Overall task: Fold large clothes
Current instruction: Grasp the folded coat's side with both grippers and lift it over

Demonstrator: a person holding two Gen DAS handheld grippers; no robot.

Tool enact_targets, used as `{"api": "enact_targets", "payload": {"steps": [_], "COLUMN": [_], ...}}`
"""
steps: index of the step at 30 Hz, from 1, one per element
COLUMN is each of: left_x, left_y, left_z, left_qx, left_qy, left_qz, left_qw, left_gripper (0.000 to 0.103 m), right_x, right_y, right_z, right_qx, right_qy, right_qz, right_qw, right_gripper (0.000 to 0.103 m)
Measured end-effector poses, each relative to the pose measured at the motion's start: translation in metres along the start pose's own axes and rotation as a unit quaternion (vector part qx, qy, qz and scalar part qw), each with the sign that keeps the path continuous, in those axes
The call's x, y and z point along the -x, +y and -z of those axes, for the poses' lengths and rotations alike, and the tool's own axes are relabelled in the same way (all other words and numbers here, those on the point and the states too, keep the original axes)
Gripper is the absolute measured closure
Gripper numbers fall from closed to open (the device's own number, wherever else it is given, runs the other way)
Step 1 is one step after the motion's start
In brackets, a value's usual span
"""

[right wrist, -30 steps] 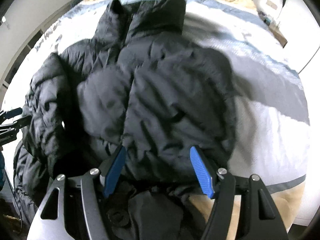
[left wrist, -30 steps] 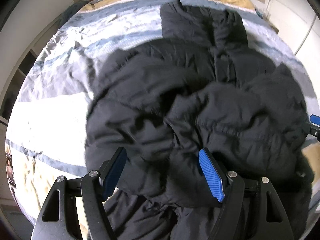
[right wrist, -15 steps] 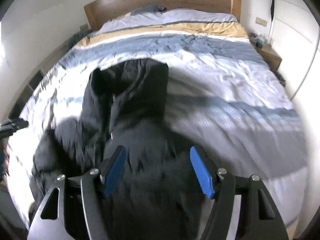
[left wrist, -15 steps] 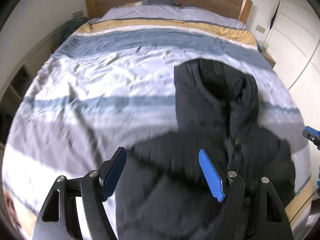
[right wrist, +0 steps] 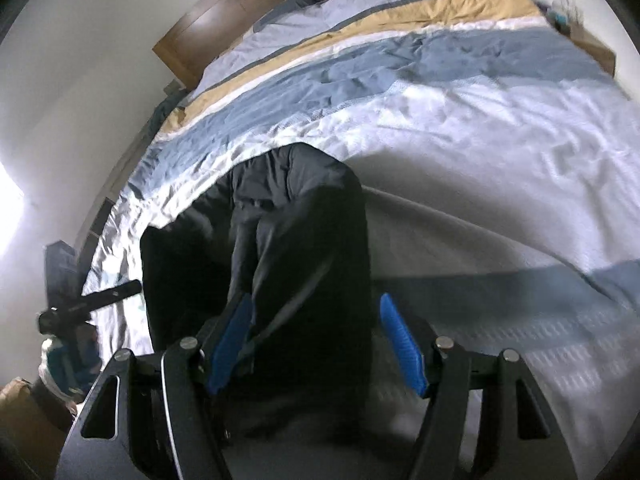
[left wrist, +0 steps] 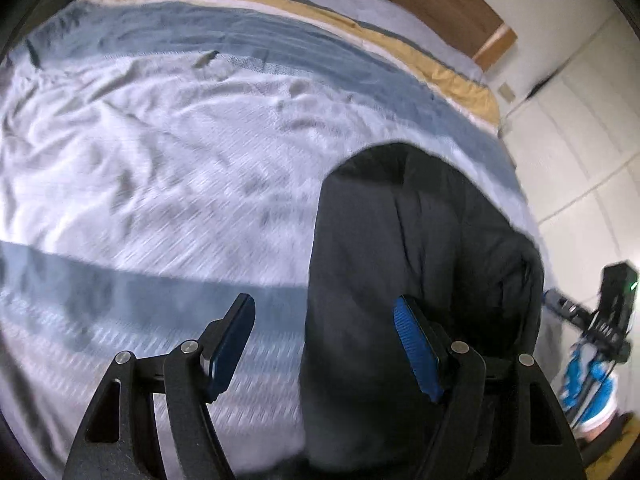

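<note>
Left wrist view: I'm looking down my blue-padded left gripper (left wrist: 326,354) at a black puffer jacket (left wrist: 420,280) spread on the striped duvet (left wrist: 160,152).

I see the jaws parted and closing a little, gripping nothing; the jacket's left edge lies beyond the gap, under the right-hand finger. On the right wrist view my right gripper (right wrist: 316,344) stands about half open, the jacket's dark bulk filling the gap; blur hides whether the pads touch it. Beyond the jacket sits the wooden headboard (right wrist: 192,36).
</note>
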State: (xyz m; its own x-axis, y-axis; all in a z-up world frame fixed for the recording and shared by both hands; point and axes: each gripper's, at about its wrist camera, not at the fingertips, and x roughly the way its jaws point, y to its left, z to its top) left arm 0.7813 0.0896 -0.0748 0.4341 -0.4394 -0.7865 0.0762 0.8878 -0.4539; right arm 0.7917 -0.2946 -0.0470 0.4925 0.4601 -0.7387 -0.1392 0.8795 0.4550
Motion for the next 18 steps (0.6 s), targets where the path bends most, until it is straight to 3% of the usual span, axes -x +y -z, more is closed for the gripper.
{"api": "enact_targets", "payload": {"steps": [5,12,13,14,15,16,17,18], "left_x": [-0.018,-0.047,-0.051,-0.055,-0.058,-0.061,-0.061,-0.059], "left_y": [0.001,-0.011,-0.014,-0.016,-0.017,-0.020,-0.023,-0.027], "left_z": [-0.021,-0.037,-0.038,-0.038,-0.039,-0.039,-0.038,-0.037], "left_qx": [0.025,0.046,0.049,0.052,0.055,0.052,0.044,0.035], "left_qy": [-0.009,-0.003,0.000,0.006,0.013,0.018,0.019,0.016], "left_qz": [0.026,0.028,0.022,0.021,0.020,0.010,0.001,-0.007], "left_qw": [0.9993,0.9985,0.9986,0.9984,0.9982,0.9984,0.9989,0.9992], "left_gripper": [0.033,0.033,0.044,0.061,0.069,0.084,0.088,0.090], "right_x": [-0.030,-0.057,-0.060,-0.062,-0.065,-0.066,-0.067,-0.068], "right_y": [-0.005,-0.006,-0.007,-0.007,-0.006,-0.005,-0.004,-0.002], "right_z": [-0.019,-0.035,-0.037,-0.039,-0.041,-0.043,-0.045,-0.046], "right_qx": [-0.011,-0.023,-0.025,-0.025,-0.024,-0.023,-0.019,-0.014], "right_qy": [-0.004,0.008,0.009,0.011,0.014,0.016,0.017,0.019], "right_qz": [-0.013,0.001,0.004,0.007,0.012,0.016,0.020,0.025], "right_qw": [1.000,1.000,1.000,1.000,1.000,0.999,0.999,0.999], "right_gripper": [0.038,0.038,0.039,0.044,0.048,0.056,0.069,0.075]}}
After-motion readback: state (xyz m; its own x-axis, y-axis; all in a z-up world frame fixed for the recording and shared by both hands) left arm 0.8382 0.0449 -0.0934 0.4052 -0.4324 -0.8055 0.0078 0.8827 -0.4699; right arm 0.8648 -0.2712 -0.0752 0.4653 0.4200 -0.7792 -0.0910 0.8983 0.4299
